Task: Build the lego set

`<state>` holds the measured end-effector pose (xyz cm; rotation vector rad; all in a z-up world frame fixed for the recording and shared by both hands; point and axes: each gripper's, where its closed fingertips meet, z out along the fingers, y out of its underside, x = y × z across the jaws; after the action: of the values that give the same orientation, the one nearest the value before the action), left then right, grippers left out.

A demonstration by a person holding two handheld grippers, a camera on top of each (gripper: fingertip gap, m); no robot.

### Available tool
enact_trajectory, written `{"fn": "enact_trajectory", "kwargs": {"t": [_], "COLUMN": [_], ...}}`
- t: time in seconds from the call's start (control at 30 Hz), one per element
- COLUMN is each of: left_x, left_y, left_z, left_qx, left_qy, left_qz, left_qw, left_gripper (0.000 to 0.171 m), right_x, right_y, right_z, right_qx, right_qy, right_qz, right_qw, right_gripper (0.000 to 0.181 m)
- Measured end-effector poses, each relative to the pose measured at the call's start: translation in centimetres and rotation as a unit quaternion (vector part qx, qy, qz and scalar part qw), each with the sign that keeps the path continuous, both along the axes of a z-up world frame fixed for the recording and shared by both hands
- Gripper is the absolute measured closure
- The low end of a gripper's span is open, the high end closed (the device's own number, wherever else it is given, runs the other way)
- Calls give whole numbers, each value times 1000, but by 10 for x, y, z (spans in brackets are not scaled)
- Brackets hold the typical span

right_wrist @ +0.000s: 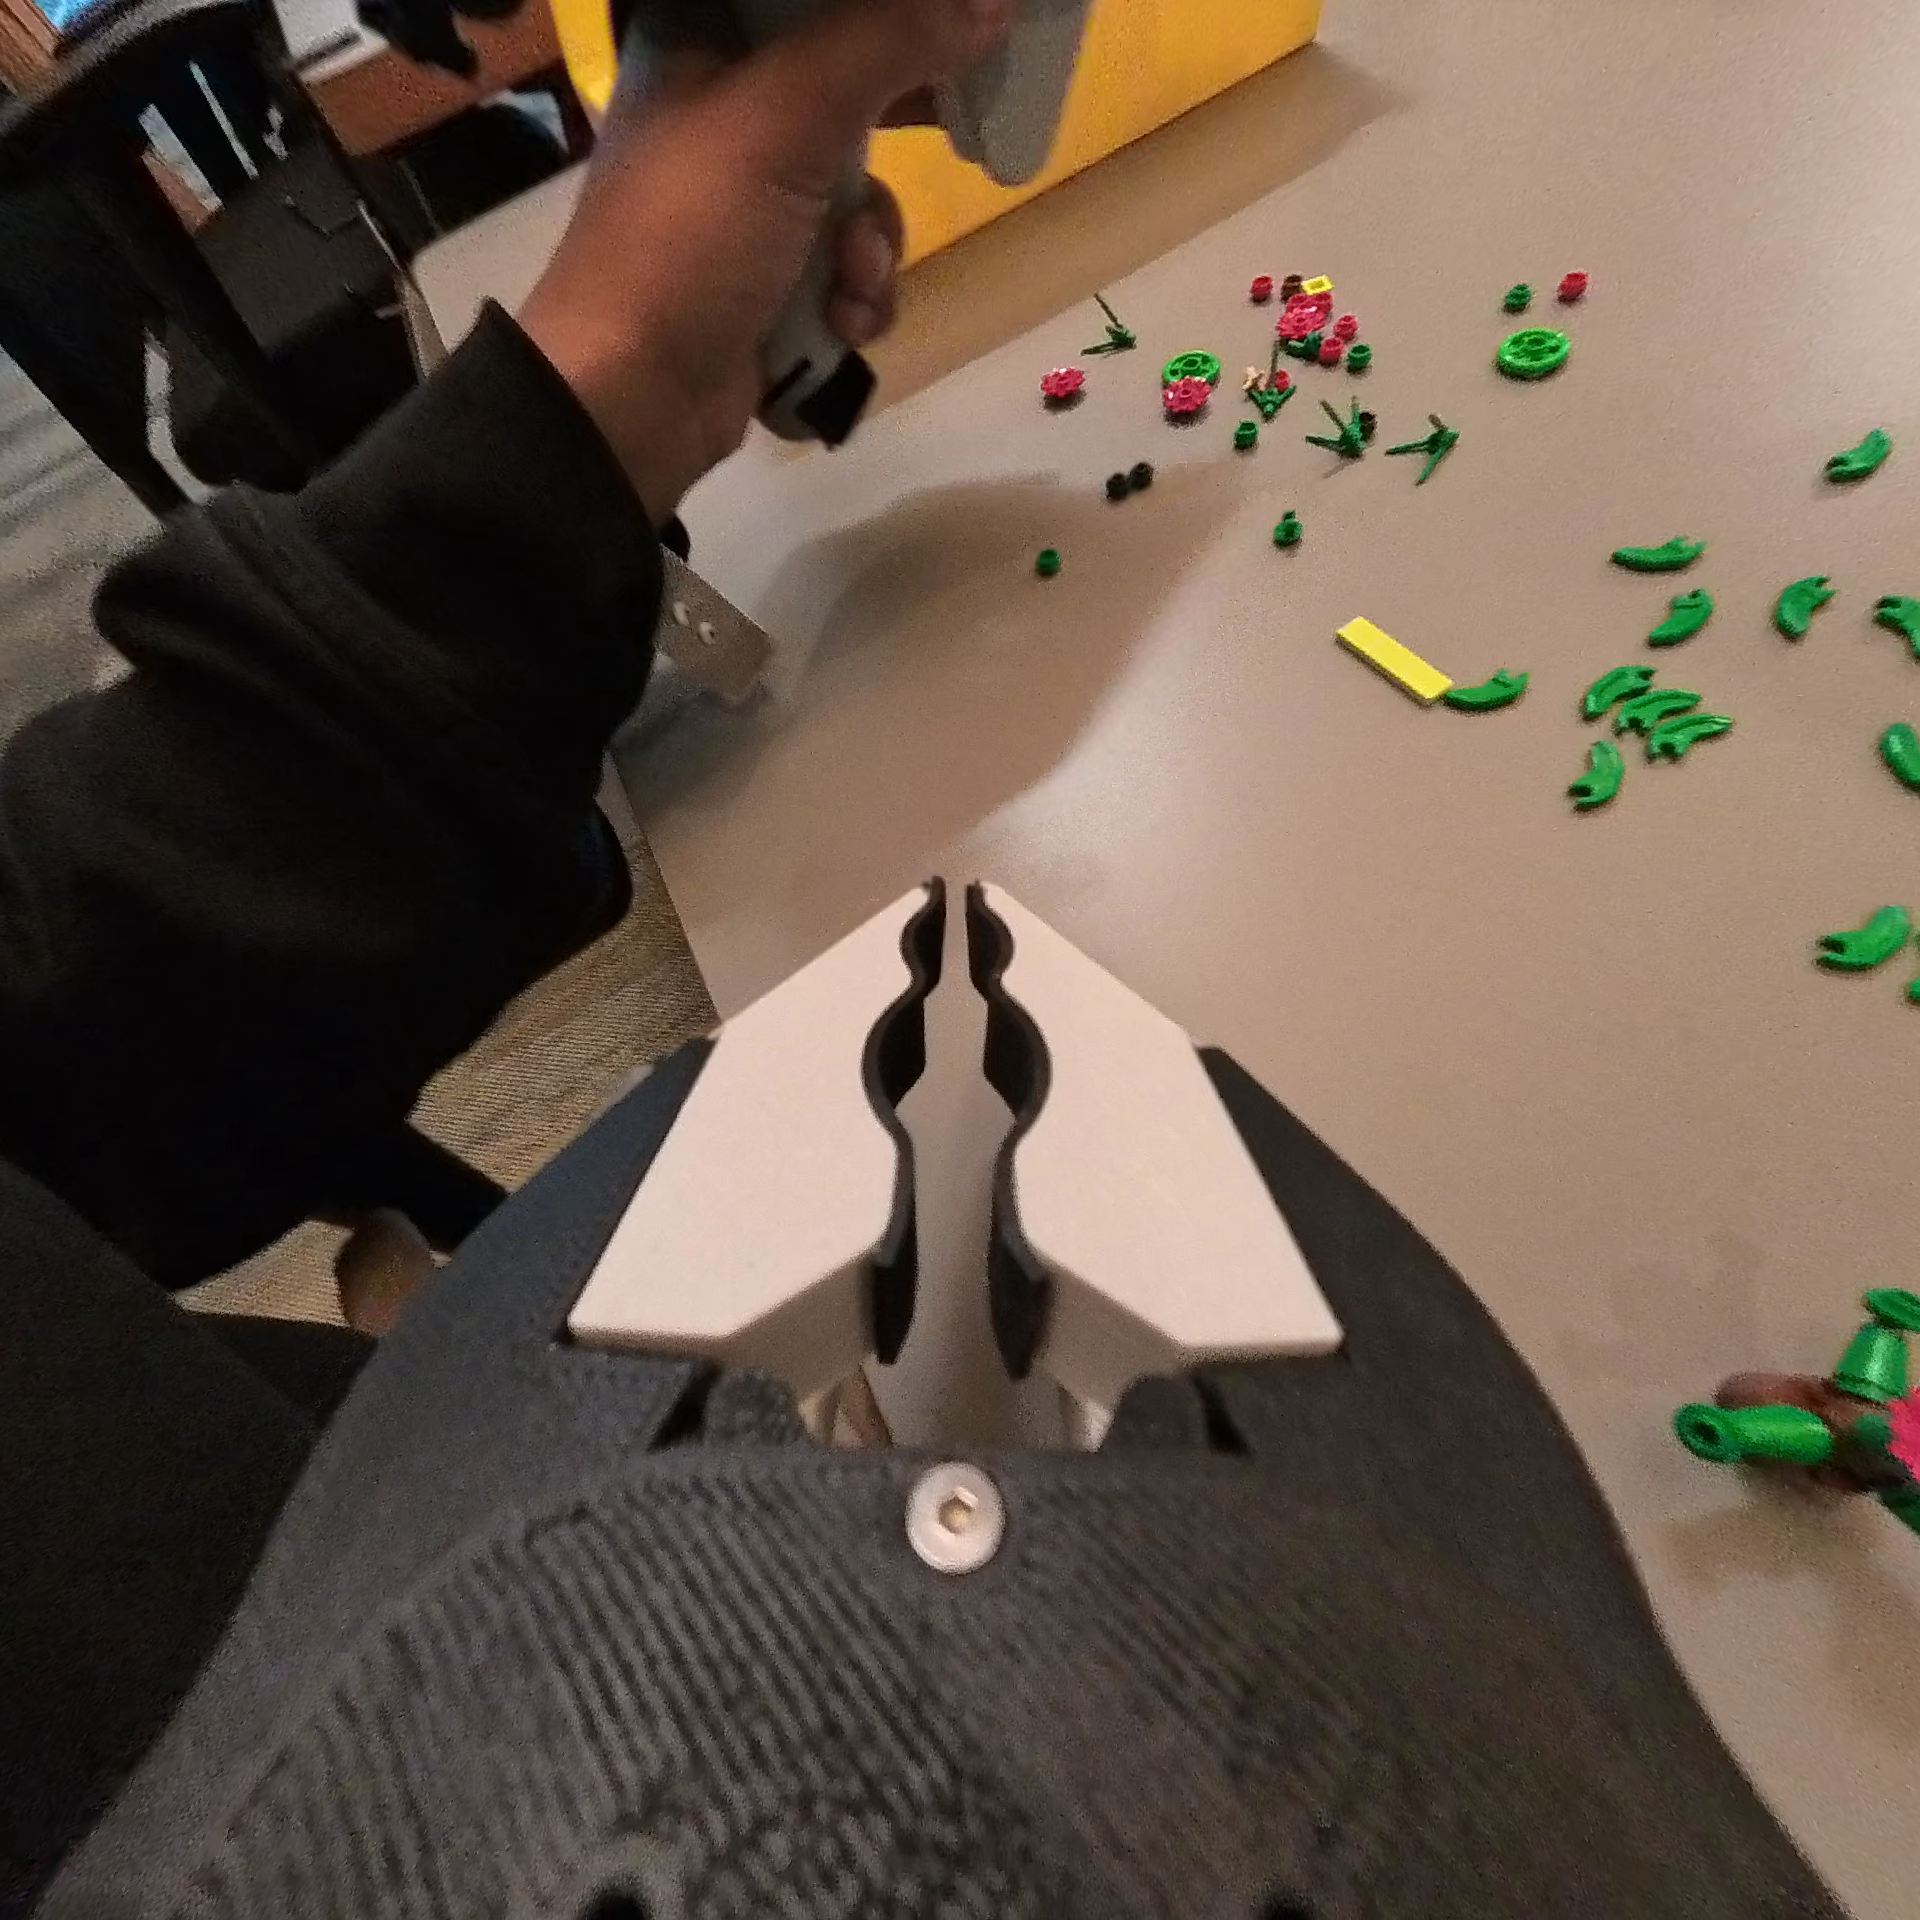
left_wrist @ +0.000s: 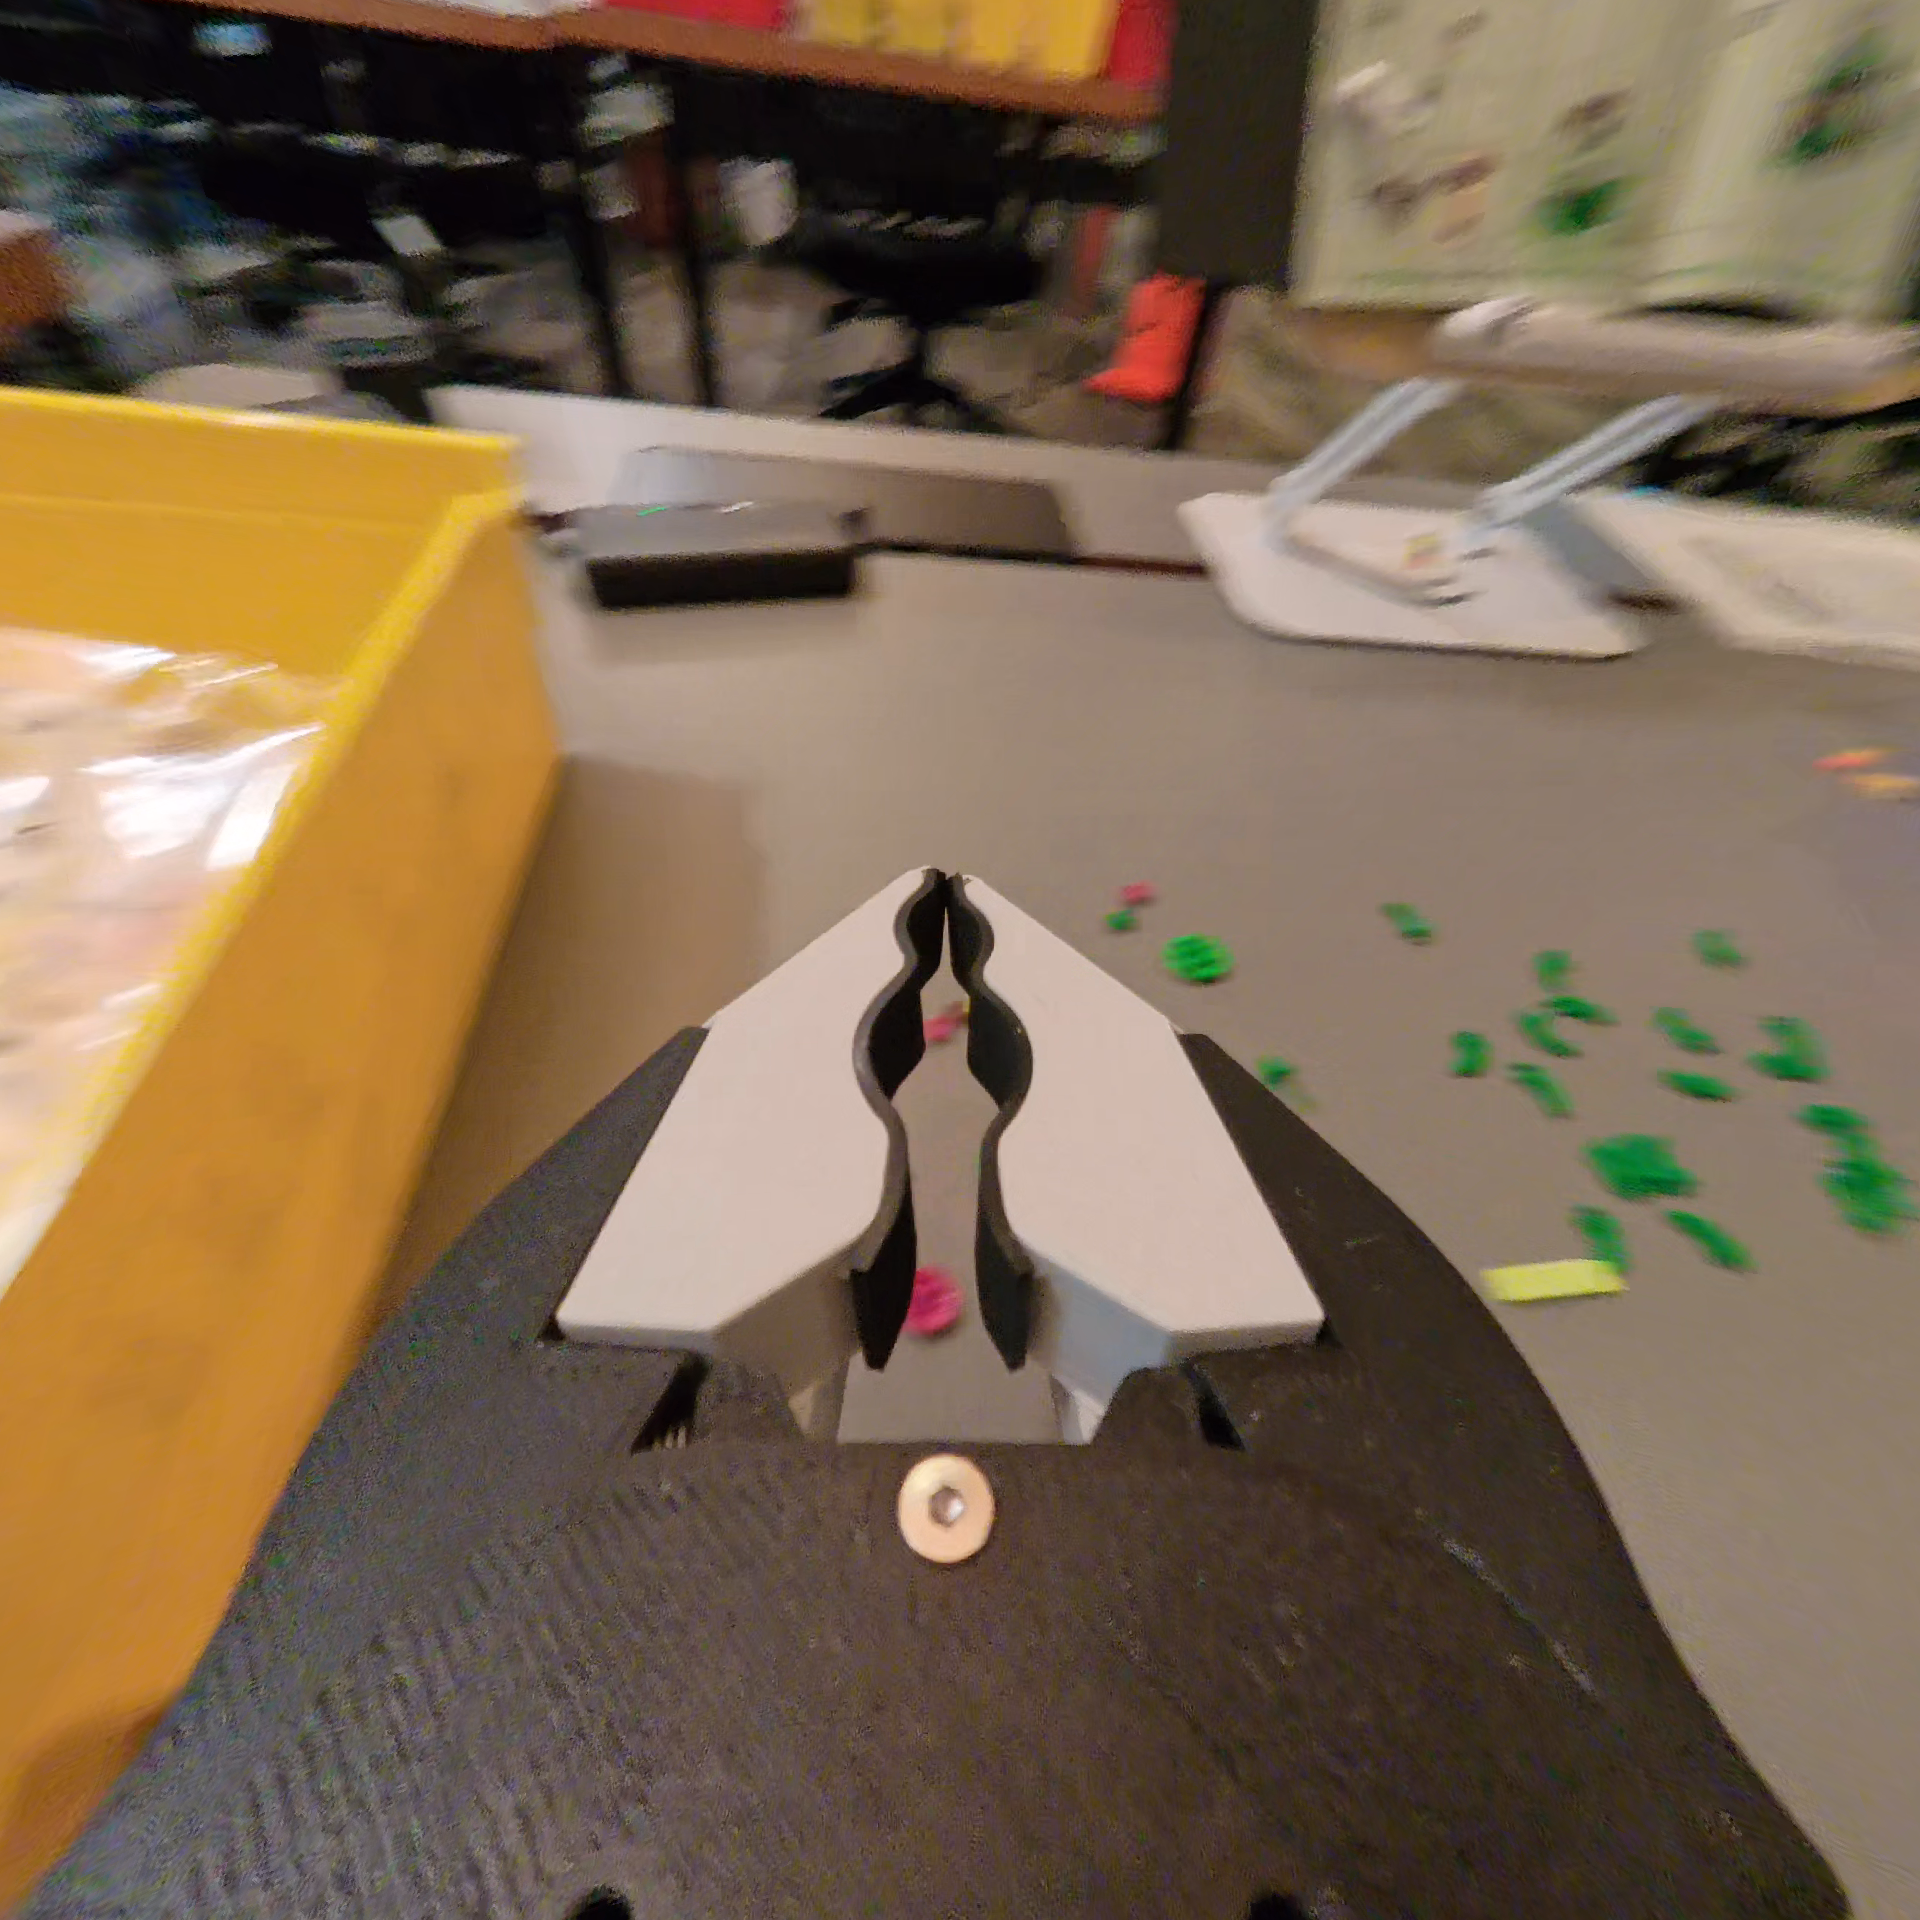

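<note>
In the left wrist view the left gripper [left_wrist: 948, 883] hangs above the grey tabletop [left_wrist: 1039, 727], its fingers [left_wrist: 790, 1122] pressed together at the tips with nothing between them. A yellow bin [left_wrist: 343, 831] stands just to its left, holding a clear plastic bag [left_wrist: 114, 810]. Loose green lego pieces [left_wrist: 1642, 1164] lie scattered on the tabletop to the right, a yellow-green flat piece [left_wrist: 1553, 1280] among them, and a pink round piece [left_wrist: 935, 1304] shows through the gap under the fingers. Toward the far edge sit a black box [left_wrist: 717, 551] and a white stand [left_wrist: 1423, 561] carrying a blurred booklet [left_wrist: 1621, 145]; its print is too smeared to read. In the right wrist view the right gripper [right_wrist: 956, 888] hovers over a bare stretch of tabletop [right_wrist: 1247, 935], fingers [right_wrist: 800, 1132] nearly together with a thin slit at the tips and empty. The person's left hand [right_wrist: 717, 270], in a black sleeve [right_wrist: 343, 748], holds the other tool near the left edge, in front of the yellow bin [right_wrist: 1091, 135]. Red and green lego pieces [right_wrist: 1304, 322] cluster farther off, a yellow flat piece [right_wrist: 1392, 659] and green curved leaves [right_wrist: 1652, 712] lie to the right, and a partly built green assembly [right_wrist: 1808, 1429] rests at the right edge.
</note>
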<state>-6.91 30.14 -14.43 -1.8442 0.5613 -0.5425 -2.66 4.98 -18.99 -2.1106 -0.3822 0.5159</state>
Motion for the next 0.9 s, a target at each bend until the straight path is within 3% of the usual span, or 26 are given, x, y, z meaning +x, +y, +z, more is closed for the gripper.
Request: {"fn": "enact_trajectory", "kwargs": {"t": [0.1,0.17,0.3,0.37,0.43,0.53,0.67,0.83,0.9], "left_x": [-34,-31,1,24,45,60,69,75,72], "left_y": [14,12,-4,-20,-40,-60,-67,-68,-65], "left_z": [-15,-25,-35,-35,-43,-67,-85,-88,-87], "left_qx": [-2,-32,-62,-53,-71,-114,-124,-112,-104], "left_qy": [70,67,46,46,54,103,151,178,184], "left_qz": [57,43,-38,-110,-182,-235,-237,-224,-217], "left_qw": [996,996,996,991,979,960,952,951,953], "left_gripper": [171,171,171,171,171,161,148,171,171], "right_x": [6,4,1,0,-2,-7,-11,-12,-11], "right_y": [-4,-6,-4,-3,-2,0,1,2,3], "right_z": [-5,-5,-4,-7,-10,-12,-14,-15,-13], "right_qx": [6,3,2,0,-4,-8,-8,-10,-8], "right_qy": [-26,-10,10,3,2,1,-10,-6,-3], "right_qz": [-2,1,3,3,6,12,20,24,22], "right_qw": [1000,1000,1000,1000,1000,1000,1000,1000,1000], "right_gripper": [179,178,176,175,175,174,174,173,173]}}
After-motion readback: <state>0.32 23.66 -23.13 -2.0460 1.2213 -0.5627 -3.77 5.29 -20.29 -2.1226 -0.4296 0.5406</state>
